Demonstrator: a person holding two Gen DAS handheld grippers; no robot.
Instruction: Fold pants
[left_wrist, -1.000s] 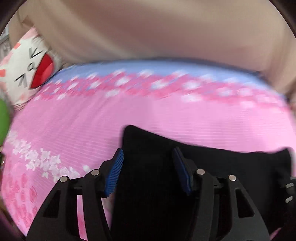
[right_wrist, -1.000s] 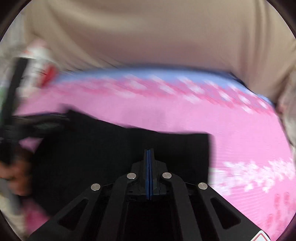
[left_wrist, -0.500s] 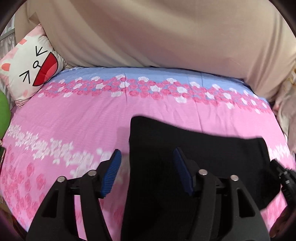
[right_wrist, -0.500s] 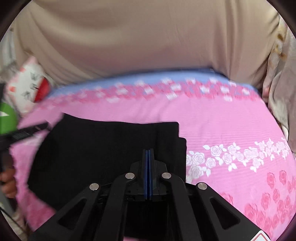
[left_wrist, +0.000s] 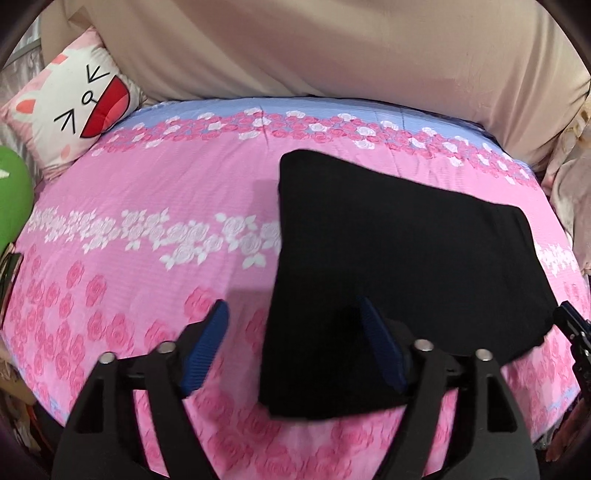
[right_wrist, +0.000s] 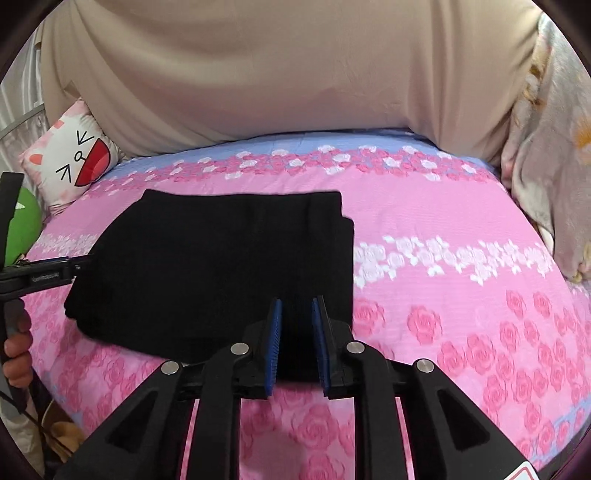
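On the pink rose bedspread (right_wrist: 443, 229) your folded black pants (right_wrist: 221, 258) lie free at 12 o'clock; left gripper (left_wrist: 295, 339) and right gripper (right_wrist: 297, 332), both opening empty, could snag and undo them.

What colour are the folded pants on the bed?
Plain black pants, with no visible pattern; the right wrist view shows them best.

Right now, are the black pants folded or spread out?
Folded. The black pants lie as a compact rectangle on the pink bedsheet, with layered edges at their right side.
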